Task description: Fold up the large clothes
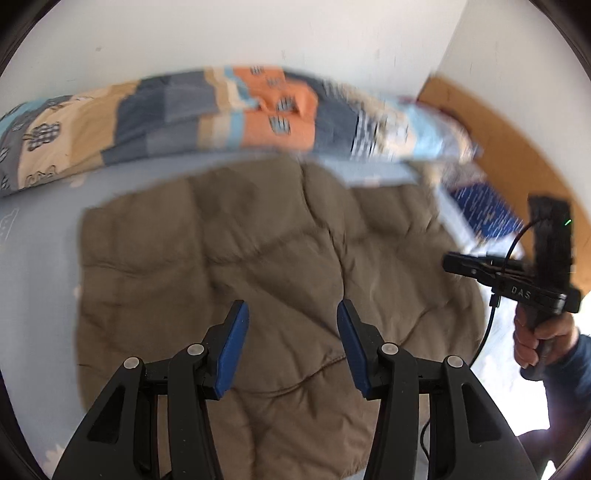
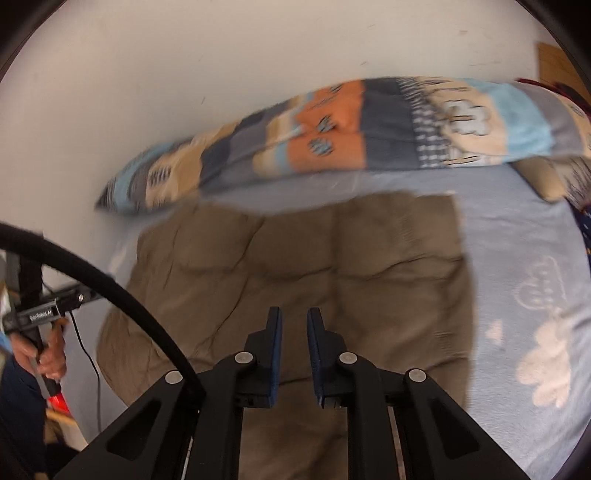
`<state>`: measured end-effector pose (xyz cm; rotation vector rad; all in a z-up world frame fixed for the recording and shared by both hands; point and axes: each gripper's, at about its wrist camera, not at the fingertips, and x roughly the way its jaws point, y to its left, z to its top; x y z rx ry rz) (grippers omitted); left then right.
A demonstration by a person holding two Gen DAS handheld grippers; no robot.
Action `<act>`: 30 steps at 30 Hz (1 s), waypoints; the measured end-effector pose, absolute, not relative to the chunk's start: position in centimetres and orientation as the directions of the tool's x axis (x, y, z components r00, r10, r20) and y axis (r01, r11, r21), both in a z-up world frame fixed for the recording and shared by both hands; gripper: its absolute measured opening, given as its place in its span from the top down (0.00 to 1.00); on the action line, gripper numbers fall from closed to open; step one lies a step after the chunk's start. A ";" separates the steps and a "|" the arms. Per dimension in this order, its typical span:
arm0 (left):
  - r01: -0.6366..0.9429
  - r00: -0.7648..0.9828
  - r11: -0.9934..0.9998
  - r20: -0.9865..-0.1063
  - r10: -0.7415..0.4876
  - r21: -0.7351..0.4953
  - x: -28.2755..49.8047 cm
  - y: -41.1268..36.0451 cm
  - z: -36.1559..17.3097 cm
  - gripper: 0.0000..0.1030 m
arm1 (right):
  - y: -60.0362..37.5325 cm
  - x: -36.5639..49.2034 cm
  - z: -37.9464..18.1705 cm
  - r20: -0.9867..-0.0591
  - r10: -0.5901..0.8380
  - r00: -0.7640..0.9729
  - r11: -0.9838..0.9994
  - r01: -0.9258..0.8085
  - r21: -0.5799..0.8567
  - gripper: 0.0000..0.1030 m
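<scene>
The brown quilted garment (image 1: 273, 280) lies spread flat on the light blue bed sheet (image 1: 40, 266), its near edge below both tools. The left gripper (image 1: 292, 343) hovers above the fabric with its blue-padded fingers (image 1: 232, 350) spread wide — nothing between them. The right gripper (image 2: 294, 350) hangs over the same garment; its fingers stand nearly together with a narrow gap, gripping nothing. A patchwork-patterned pillow (image 1: 207, 118) rests along the white wall (image 1: 258, 33) just beyond the garment's far edge. Both views are motion-blurred.
</scene>
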<state>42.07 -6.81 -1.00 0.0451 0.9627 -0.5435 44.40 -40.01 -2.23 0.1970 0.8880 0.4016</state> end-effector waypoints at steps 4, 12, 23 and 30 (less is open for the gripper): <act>0.381 0.373 0.904 -0.863 -0.342 -0.194 44.0 -8.8 -4.7 0.53 | -35.4 46.1 -6.0 -0.798 0.331 0.504 0.932 -0.307 0.193 0.85; 0.297 0.284 0.929 -0.909 -0.306 -0.220 46.7 -9.2 -7.3 0.53 | -35.5 49.5 -11.1 -0.873 0.313 0.375 0.940 -0.253 0.228 0.86; 0.321 0.401 0.902 -0.821 -0.407 -0.290 50.0 -8.9 -1.8 0.58 | -37.3 50.6 -3.5 -0.783 0.371 0.500 0.927 -0.250 0.280 0.86; 0.237 0.296 0.949 -0.914 -0.276 -0.210 55.6 -10.5 -6.9 0.57 | -36.4 56.8 -8.6 -0.869 0.274 0.411 0.961 -0.148 0.233 0.86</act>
